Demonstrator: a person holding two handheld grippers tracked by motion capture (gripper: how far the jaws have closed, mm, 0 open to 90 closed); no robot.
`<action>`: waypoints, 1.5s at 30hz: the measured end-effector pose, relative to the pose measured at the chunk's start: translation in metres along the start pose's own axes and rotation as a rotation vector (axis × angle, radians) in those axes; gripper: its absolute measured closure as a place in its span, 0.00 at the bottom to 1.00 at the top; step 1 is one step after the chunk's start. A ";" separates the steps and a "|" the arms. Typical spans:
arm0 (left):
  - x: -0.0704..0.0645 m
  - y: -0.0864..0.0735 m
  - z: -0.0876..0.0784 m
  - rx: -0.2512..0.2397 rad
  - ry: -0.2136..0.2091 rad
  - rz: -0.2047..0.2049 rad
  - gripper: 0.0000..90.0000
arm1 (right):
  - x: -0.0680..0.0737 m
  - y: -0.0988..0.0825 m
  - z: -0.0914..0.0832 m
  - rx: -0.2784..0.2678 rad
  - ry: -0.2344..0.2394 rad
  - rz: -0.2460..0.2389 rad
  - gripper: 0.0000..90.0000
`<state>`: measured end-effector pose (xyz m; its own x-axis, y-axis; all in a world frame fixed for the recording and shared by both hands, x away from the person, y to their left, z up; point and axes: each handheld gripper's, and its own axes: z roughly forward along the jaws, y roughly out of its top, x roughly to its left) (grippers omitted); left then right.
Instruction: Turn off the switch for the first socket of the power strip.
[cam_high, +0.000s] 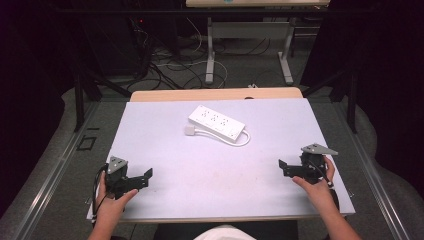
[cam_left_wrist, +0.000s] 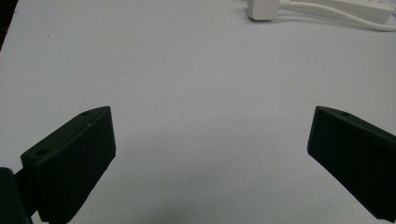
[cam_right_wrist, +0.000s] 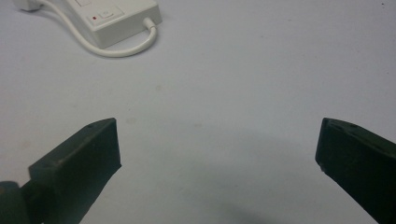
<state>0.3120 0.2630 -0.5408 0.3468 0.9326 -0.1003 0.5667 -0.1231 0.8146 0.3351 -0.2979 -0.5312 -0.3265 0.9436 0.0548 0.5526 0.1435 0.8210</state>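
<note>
Power strip (cam_high: 217, 123) lay flat at the middle far part of the white bench (cam_high: 165, 145), its plug (cam_high: 190, 130) beside it, while left hand-held gripper (cam_high: 141, 179) and right hand-held gripper (cam_high: 289, 169) rested near the front corners, jaws spread wide, empty.

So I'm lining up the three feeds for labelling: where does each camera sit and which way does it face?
High view: above the person's side, facing forward and down at the table; forearms, left hand-held gripper, right hand-held gripper.
Left gripper view: rides that gripper, looking past its open jaws over the table to the plug.
Right gripper view: rides that gripper, open jaws below, power strip ahead.
All three share the power strip's cable.
</note>
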 end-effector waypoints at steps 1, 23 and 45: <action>0.000 0.000 0.000 -0.005 -0.003 0.002 0.01 | 0.001 -0.001 0.001 0.005 0.007 0.001 0.00; -0.016 0.001 0.000 0.008 -0.053 0.022 0.06 | 0.003 -0.007 0.003 -0.001 0.022 -0.021 0.01; -0.029 0.040 0.009 0.022 -0.090 0.046 0.21 | -0.002 -0.007 0.000 -0.011 0.008 0.010 0.07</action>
<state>0.3315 0.2276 -0.5103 0.4377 0.8917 -0.1151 0.5651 -0.1732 0.8066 0.3315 -0.3004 -0.5373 -0.3275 0.9424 0.0679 0.5474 0.1307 0.8266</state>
